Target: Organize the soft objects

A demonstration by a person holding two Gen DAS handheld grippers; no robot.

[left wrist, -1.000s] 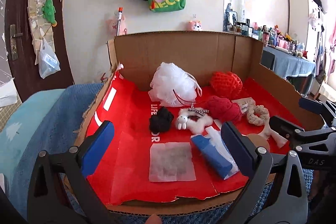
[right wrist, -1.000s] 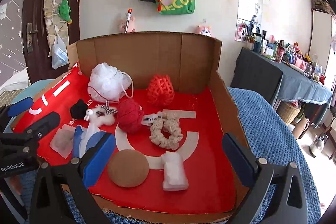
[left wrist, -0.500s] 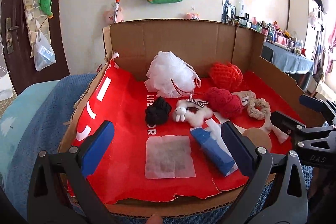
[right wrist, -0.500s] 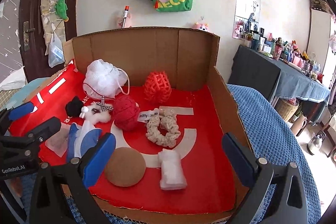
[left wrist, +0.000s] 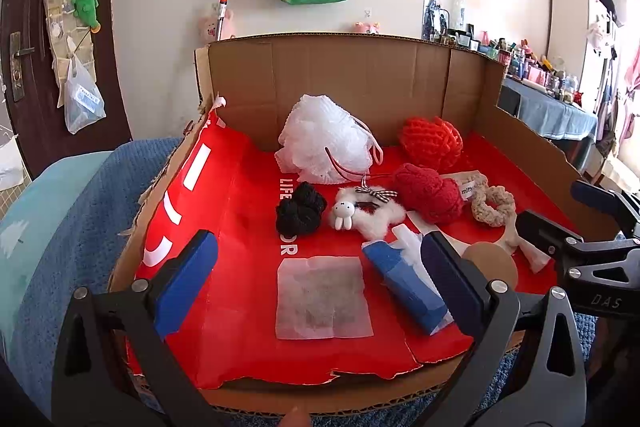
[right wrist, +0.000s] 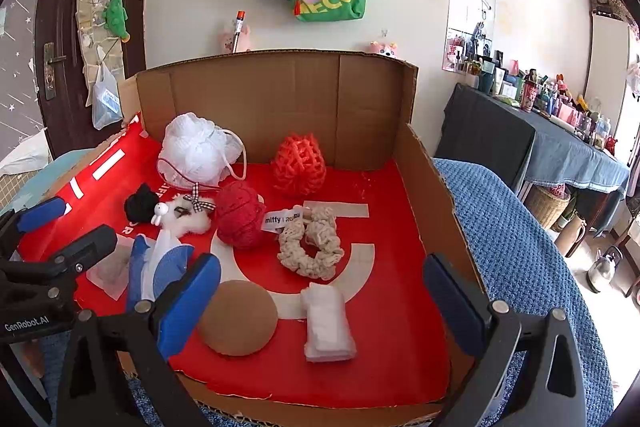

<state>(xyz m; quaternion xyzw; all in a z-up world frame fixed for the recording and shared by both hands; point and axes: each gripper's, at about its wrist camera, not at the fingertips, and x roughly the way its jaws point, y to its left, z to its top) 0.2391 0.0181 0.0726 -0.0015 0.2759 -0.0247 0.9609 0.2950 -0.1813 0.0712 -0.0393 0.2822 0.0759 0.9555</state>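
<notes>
Both grippers, left (left wrist: 318, 277) and right (right wrist: 322, 297), jaws spread and empty, poised at tray (right wrist: 424, 171) front; gauze pad (left wrist: 323, 297) between left jaws, likely first pick.

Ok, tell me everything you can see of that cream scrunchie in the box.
The cream scrunchie is a ruffled, knit-looking fabric ring lying flat on the red liner of the cardboard box, right of centre. A white "miffy" tag sits at its upper-left edge, reaching toward the red yarn ball. No gripper touches it.
</notes>
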